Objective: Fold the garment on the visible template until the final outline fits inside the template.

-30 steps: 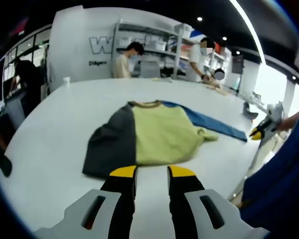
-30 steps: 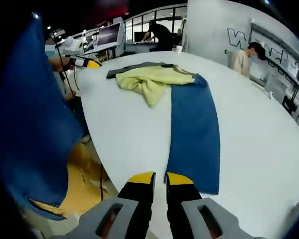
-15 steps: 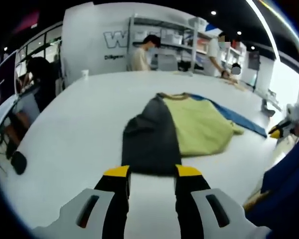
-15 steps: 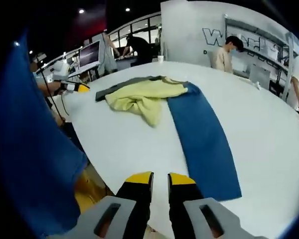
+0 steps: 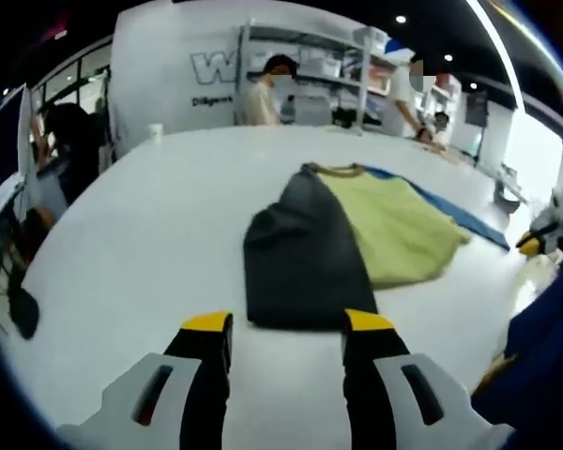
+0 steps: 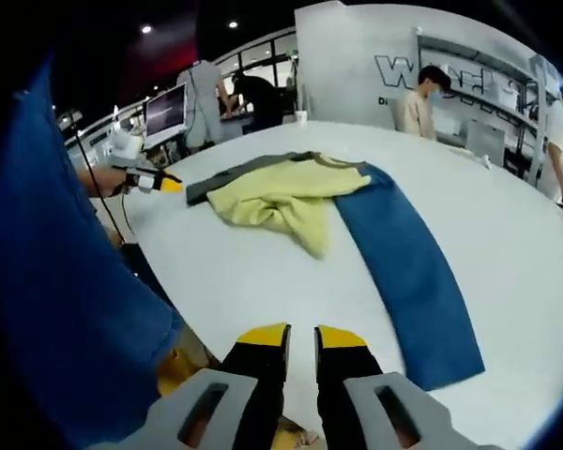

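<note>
Garment, a yellow-bodied jersey top (image 5: 394, 230) with charcoal and blue sleeves, is lying flat on white table (image 5: 150, 234) | left gripper (image 5: 286, 323) gaping wide, nearing charcoal sleeve (image 5: 300, 258), empty | right gripper (image 6: 289, 334) sitting narrow, empty | next: grip sleeve cuff, fold inward.

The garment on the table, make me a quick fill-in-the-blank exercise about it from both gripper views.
1. The garment lies on a ____ table.
2. Its outstretched sleeve in the right gripper view is ____.
3. The left gripper's jaws stand ____, holding nothing.
4. The panel nearest the left gripper is dark ____.

Missing words: white; blue; open; grey
</note>
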